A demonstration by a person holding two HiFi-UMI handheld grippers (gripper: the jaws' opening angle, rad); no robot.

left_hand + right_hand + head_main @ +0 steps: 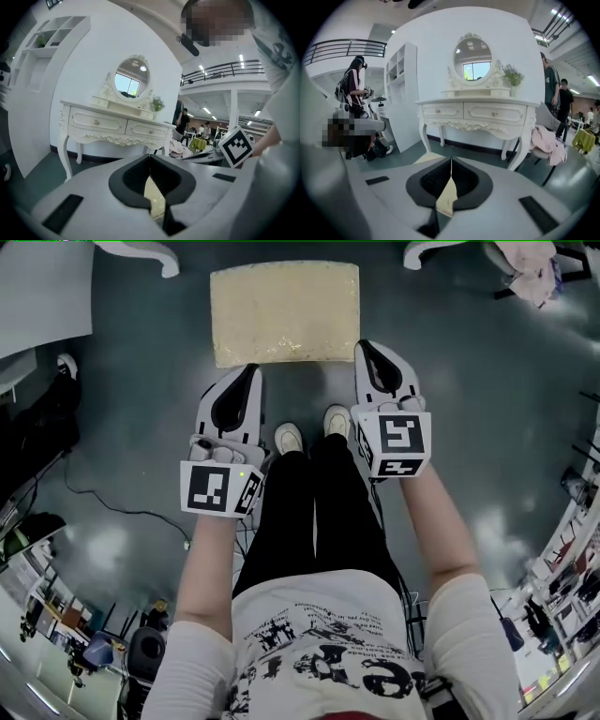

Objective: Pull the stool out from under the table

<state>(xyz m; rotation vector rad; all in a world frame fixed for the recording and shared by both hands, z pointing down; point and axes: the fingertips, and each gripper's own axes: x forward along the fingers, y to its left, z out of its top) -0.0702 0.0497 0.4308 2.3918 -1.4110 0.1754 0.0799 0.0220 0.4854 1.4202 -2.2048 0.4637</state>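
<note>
Cream stool [284,312] before white table [476,112]

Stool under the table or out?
Out. The stool stands on open floor at the person's feet, its whole cushion showing; the dressing table stands beyond it.

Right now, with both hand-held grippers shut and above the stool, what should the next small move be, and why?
Probably just draw both back toward the body. The beige rectangular cushioned stool seems already out on the dark floor before the white carved dressing table; the left hand-held gripper and right hand-held gripper are shut on nothing, so no further pull looks needed.
</note>
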